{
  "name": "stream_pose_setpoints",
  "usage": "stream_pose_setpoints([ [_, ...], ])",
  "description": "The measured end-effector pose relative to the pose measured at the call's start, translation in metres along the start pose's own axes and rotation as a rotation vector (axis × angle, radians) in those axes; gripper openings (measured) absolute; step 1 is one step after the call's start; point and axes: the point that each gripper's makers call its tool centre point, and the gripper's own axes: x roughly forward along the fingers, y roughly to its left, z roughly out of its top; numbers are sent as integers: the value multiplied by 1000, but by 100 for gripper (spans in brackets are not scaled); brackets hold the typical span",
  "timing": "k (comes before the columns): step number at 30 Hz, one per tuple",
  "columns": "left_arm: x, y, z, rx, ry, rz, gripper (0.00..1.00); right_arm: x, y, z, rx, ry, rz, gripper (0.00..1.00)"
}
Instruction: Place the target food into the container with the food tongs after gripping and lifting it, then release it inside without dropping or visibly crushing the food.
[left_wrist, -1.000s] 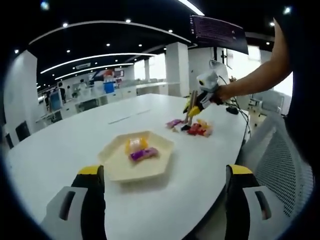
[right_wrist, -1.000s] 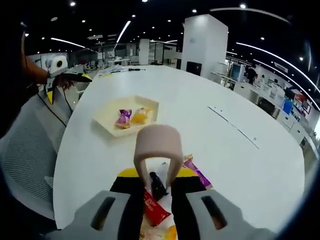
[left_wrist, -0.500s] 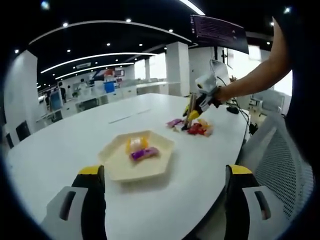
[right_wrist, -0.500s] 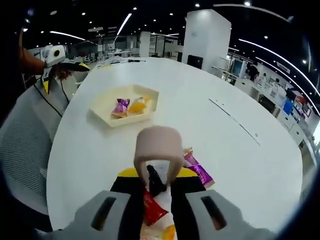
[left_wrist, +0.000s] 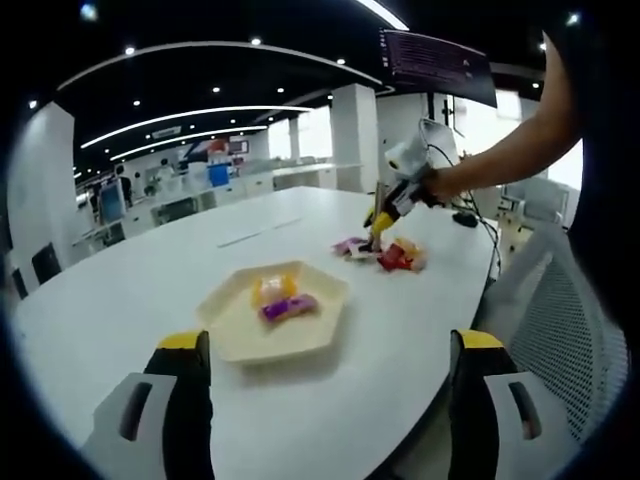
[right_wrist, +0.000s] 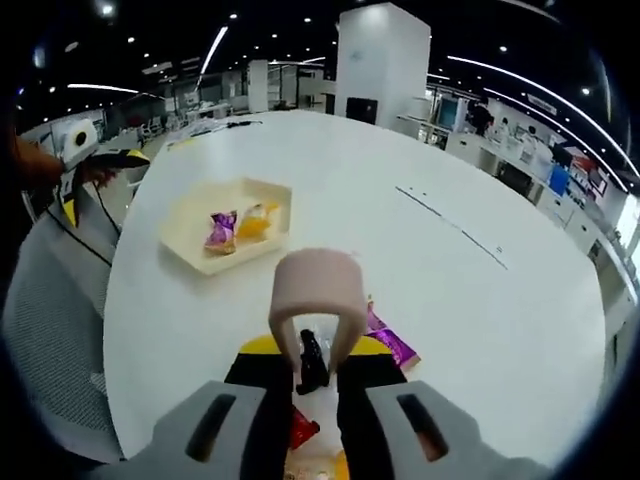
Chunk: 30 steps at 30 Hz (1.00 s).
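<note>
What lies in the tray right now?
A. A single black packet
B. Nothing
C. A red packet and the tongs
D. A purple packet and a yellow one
D: the tray holds a purple packet and a yellow packet; the right gripper view shows the same pair in it.

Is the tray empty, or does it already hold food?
Not empty: the tray holds a yellow packet and a purple packet.
</note>
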Motion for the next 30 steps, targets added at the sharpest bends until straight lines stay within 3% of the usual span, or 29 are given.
stream_pose_setpoints([
  [11, -1, 1, 0, 13, 0, 7, 96, -14, -8, 21, 32, -25, -15, 15],
  [13, -1, 1, 0, 16, -1, 8, 96, -17, -9, 29, 45, -57, -7, 15],
  [30, -2, 1, 7, -6, -34, -1, 99, -30, -17, 42, 34, -32, -35, 14],
])
